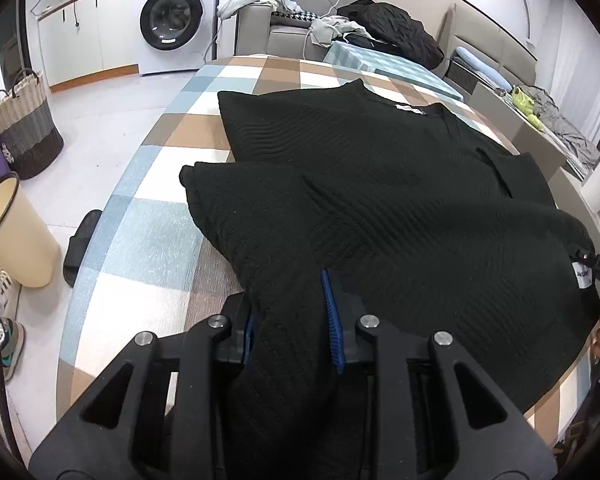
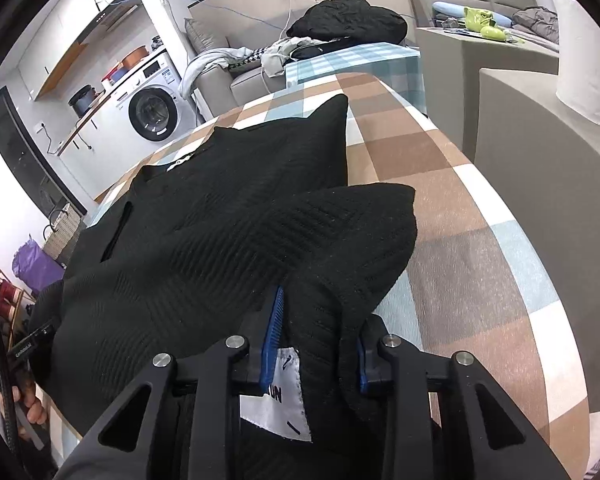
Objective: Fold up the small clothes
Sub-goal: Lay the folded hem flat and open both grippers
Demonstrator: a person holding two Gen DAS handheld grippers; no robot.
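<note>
Both tongs clench the black sweater's near hem, left gripper [image 1: 292, 320] and right gripper [image 2: 316, 340] at opposite corners, so it folds forward evenly.

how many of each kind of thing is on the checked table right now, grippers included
black knitted garment: 1
white label on the garment: 1
grippers clamped on the garment's near edge: 2, left gripper and right gripper
checked tablecloth: 1
total: 5
</note>
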